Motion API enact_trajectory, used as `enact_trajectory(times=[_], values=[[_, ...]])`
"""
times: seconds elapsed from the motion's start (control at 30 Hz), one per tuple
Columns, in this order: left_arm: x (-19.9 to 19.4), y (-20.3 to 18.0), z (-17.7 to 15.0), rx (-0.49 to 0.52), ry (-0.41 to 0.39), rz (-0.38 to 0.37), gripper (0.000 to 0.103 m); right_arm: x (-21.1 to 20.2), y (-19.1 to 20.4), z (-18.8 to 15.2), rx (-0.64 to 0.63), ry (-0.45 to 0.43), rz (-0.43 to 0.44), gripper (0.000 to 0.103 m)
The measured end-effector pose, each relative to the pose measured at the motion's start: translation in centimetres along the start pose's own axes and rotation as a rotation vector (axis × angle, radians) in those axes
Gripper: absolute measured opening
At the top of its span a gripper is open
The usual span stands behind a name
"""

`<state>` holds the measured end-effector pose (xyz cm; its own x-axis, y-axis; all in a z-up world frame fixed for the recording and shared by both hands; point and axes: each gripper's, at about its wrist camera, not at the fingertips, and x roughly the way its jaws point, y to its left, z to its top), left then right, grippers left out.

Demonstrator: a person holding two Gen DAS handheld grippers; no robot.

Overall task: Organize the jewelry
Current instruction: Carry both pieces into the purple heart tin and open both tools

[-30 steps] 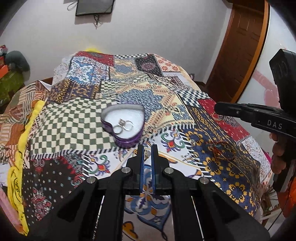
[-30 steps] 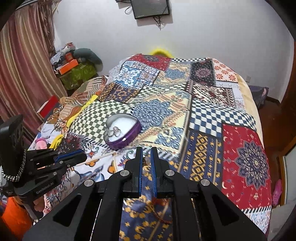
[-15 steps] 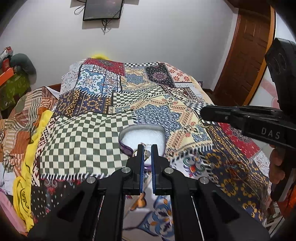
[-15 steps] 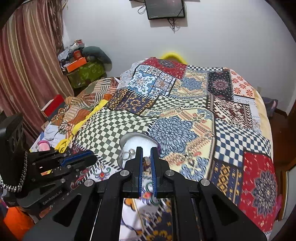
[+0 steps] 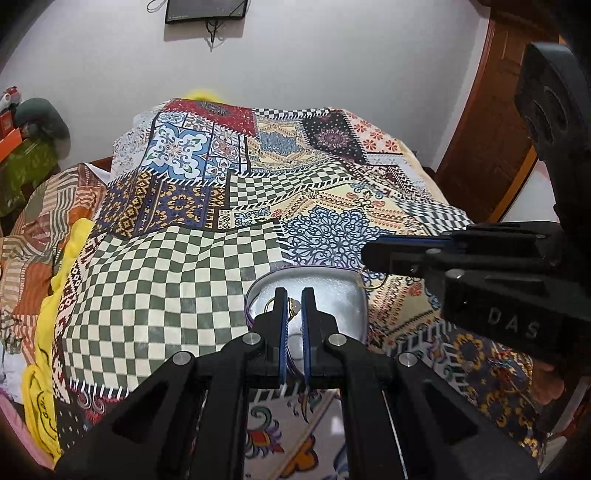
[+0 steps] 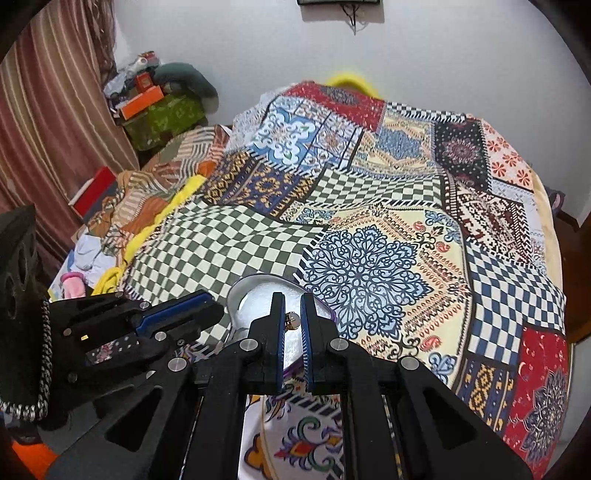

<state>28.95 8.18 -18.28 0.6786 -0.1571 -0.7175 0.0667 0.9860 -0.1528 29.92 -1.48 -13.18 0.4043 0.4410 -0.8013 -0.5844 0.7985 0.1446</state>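
A purple heart-shaped box point(image 5: 332, 295) with a white lining lies open on the patchwork bedspread point(image 5: 166, 277); it also shows in the right wrist view point(image 6: 255, 295). My left gripper point(image 5: 293, 306) is shut on a small gold ring point(image 5: 291, 307) and hovers over the box. My right gripper point(image 6: 291, 319) is shut on a gold hoop earring point(image 6: 291, 320), also over the box. In the left wrist view the right gripper point(image 5: 369, 258) reaches in from the right with the hoop point(image 5: 371, 281) hanging at the box's far right rim.
The bedspread point(image 6: 369, 221) covers a wide bed. Clothes and boxes point(image 6: 155, 110) are piled at the left by a striped curtain. A wooden door point(image 5: 495, 129) stands at the right. A dark screen point(image 5: 205, 11) hangs on the white wall.
Both grippers have moved forward over the bed, from short of the heart box to directly above it, each still holding its piece of jewelry.
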Motion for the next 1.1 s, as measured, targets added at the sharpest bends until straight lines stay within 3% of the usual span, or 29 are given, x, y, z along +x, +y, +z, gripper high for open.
enact_trajectory(times=[0.33, 0.53, 0.93, 1.1], values=[[2.9, 0.6, 0.3, -0.018, 0.038, -0.011, 0.005, 3.0, -1.2, 0.2, 0.064, 0.093, 0.049, 0.007], [3.5, 0.6, 0.4, -0.019, 0.042, -0.018, 0.005, 3.5, -1.1, 0.2, 0.064, 0.101, 0.043, 0.007], [2.7, 0.8, 0.6, -0.03, 0.032, -0.007, 0.005, 3.3, -1.4, 0.2, 0.089, 0.129, 0.042, 0.009], [1.2, 0.8, 0.6, -0.022, 0.012, 0.005, 0.005, 2.3, -1.3, 0.2, 0.086, 0.112, 0.034, 0.017]])
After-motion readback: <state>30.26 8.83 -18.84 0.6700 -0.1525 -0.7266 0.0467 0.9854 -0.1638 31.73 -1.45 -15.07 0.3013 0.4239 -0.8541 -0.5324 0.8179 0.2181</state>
